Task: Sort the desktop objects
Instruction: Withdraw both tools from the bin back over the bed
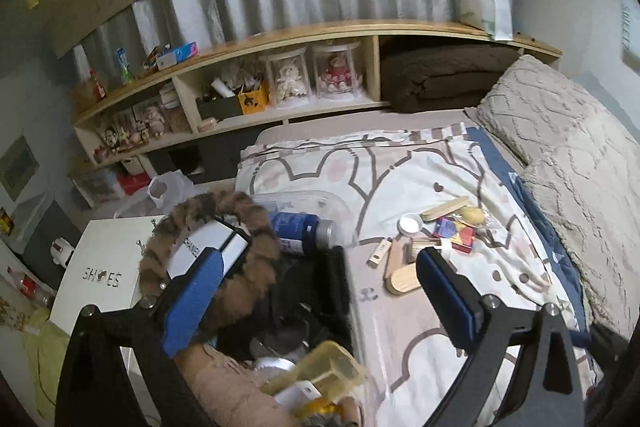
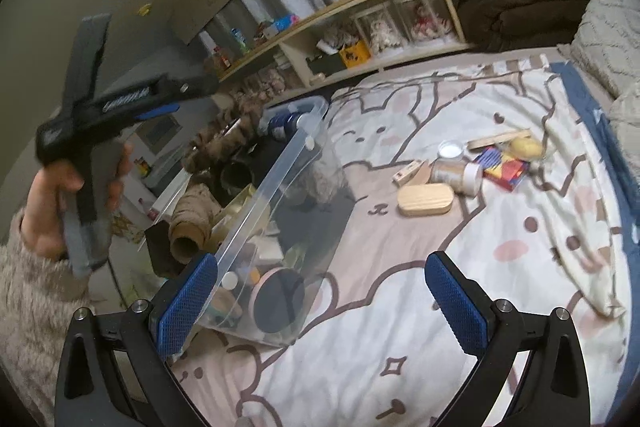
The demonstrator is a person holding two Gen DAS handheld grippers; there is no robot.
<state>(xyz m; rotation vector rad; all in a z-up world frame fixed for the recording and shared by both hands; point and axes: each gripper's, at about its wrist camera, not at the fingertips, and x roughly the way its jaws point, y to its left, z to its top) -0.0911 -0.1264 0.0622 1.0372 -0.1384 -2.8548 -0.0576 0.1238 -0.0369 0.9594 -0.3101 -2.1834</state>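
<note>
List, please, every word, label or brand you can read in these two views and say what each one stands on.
"SHOES": on the white box beside the bed.
"CHANEL": sideways, partly hidden, on the black and white box inside the furry ring.
Label on the blue bottle: too small to read.
Label on the yellow plastic item: too blurred to read.
Nothing is readable in the right wrist view.

the left tongs (image 2: 160, 103) show only as a motion-blurred dark shape, their tips out of sight. the clear bin (image 2: 280, 163) has its far corner behind the furry loop (image 1: 208, 227), and its contents blur together. labels on the small items (image 1: 452, 231) are too small to read.
</note>
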